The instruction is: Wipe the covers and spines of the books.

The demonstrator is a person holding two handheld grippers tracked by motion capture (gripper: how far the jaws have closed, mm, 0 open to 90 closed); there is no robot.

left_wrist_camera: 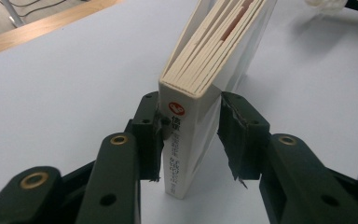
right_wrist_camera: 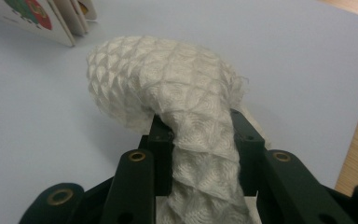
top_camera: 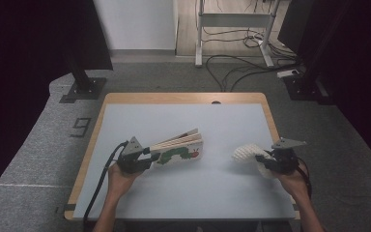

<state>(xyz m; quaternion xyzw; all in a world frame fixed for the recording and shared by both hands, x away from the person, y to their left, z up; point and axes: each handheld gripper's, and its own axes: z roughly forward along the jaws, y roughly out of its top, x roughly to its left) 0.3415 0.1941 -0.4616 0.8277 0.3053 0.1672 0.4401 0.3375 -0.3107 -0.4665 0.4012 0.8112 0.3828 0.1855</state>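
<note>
A children's board book [top_camera: 179,151] with a green caterpillar on its cover is held at the table's middle left, its thick pages fanning apart at the far end. My left gripper [top_camera: 147,157] is shut on the book's spine end; in the left gripper view the white spine [left_wrist_camera: 186,140] stands between the two black pads [left_wrist_camera: 151,140]. My right gripper [top_camera: 266,161] is shut on a cream waffle-knit cloth [top_camera: 247,154] at the table's right side. The cloth [right_wrist_camera: 168,93] bunches out beyond the jaws and droops over them.
The grey-blue mat [top_camera: 183,193] covers the wooden table [top_camera: 183,97], with bare wood at the rims. Beyond the table lie black stand bases [top_camera: 84,89], floor cables [top_camera: 232,67] and a white desk frame [top_camera: 234,29].
</note>
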